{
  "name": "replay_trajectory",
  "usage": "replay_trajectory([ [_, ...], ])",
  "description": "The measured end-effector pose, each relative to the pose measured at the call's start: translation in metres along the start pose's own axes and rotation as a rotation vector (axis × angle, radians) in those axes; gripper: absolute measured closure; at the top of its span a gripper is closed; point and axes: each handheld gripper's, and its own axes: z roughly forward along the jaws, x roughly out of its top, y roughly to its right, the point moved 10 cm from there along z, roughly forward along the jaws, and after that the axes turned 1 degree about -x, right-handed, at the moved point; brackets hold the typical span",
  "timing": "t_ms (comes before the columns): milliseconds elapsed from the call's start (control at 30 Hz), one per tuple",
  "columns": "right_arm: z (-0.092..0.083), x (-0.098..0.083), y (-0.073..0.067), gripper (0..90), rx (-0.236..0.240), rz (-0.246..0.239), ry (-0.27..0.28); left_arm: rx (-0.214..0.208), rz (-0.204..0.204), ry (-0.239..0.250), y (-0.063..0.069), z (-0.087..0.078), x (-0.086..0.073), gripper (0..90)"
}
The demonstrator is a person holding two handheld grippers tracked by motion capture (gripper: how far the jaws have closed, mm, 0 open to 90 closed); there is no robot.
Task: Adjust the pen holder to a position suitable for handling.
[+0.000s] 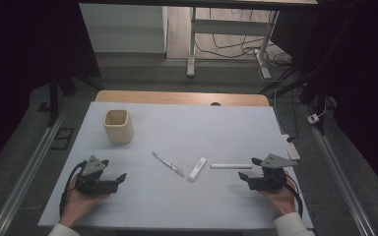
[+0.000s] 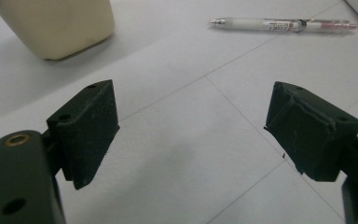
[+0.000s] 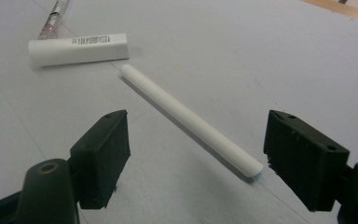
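A cream square cup (image 1: 118, 126) stands upright on the white table sheet at the back left; its base shows as the cream cup (image 2: 56, 25) in the left gripper view. A clear pen (image 1: 168, 164) lies mid-table, the same pen (image 2: 283, 24) ahead of the left jaws. Beside it lie a flat white eraser-like stick (image 1: 197, 168) and a white rod (image 1: 231, 166). My left gripper (image 1: 114, 178) rests open at the front left, nothing between its jaws. My right gripper (image 1: 247, 177) is open at the front right, with the near end of the white rod (image 3: 191, 122) lying ahead between its jaws, untouched.
The white sheet (image 1: 177, 132) covers a wooden table whose far edge (image 1: 182, 98) shows bare wood. Metal rails run along both sides on the floor. Table legs and cables stand beyond the far edge. A person's hands hold both grippers near the front edge.
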Motion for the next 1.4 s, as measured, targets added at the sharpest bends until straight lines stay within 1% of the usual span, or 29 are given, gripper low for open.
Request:
replay_trajectory([
  [100, 0.0, 0.0, 0.0, 22.9, -0.002, -0.001, -0.003, 0.004, 0.001, 0.003, -0.001, 0.0, 0.0, 16.7],
  [167, -0.001, 0.001, 0.001, 23.0, -0.008, 0.0, 0.004, 0.005, 0.002, 0.002, -0.001, -0.001, 0.0, 17.0],
  [233, -0.002, 0.002, 0.001, 23.0, -0.002, 0.009, 0.016, 0.008, 0.003, 0.002, -0.002, 0.0, 0.0, 17.2],
  [400, -0.002, 0.002, 0.003, 23.0, -0.005, 0.02, 0.023, 0.012, 0.004, 0.004, -0.005, 0.0, 0.002, 17.8],
  [500, -0.002, 0.001, 0.003, 23.1, -0.014, 0.02, 0.015, 0.014, 0.006, 0.007, -0.008, -0.001, 0.004, 18.4],
  [533, -0.001, 0.001, 0.002, 23.1, -0.003, 0.023, 0.016, 0.016, 0.005, 0.008, -0.009, 0.0, 0.005, 18.8],
  [733, 0.001, 0.0, 0.003, 23.2, -0.011, 0.015, 0.003, 0.023, -0.006, 0.017, -0.017, -0.002, 0.012, 20.3],
  [767, 0.001, 0.0, 0.002, 23.3, -0.005, 0.017, 0.005, 0.025, -0.006, 0.02, -0.018, -0.003, 0.014, 20.6],
  [833, 0.001, -0.001, 0.002, 23.4, -0.007, 0.017, 0.004, 0.024, -0.012, 0.026, -0.02, -0.003, 0.016, 21.4],
  [867, 0.002, -0.001, 0.002, 23.6, -0.007, 0.019, 0.004, 0.018, -0.021, 0.029, -0.02, -0.002, 0.018, 21.8],
  [1000, 0.002, 0.0, 0.001, 23.9, -0.005, 0.014, 0.003, 0.022, -0.017, 0.014, -0.022, 0.003, 0.019, 22.2],
  [1100, 0.002, -0.001, 0.001, 23.9, -0.007, 0.011, -0.005, 0.03, -0.026, 0.01, -0.027, 0.004, 0.021, 22.4],
  [1267, 0.003, -0.001, 0.0, 24.9, -0.009, 0.009, -0.002, 0.054, -0.046, 0.008, -0.041, 0.004, 0.021, 23.6],
  [1300, 0.003, -0.001, 0.0, 25.0, -0.01, 0.008, 0.001, 0.06, -0.059, 0.008, -0.045, 0.004, 0.021, 24.0],
  [1400, 0.003, 0.0, 0.0, 25.1, -0.011, 0.007, 0.002, 0.079, -0.079, 0.007, -0.055, 0.004, 0.02, 25.5],
])
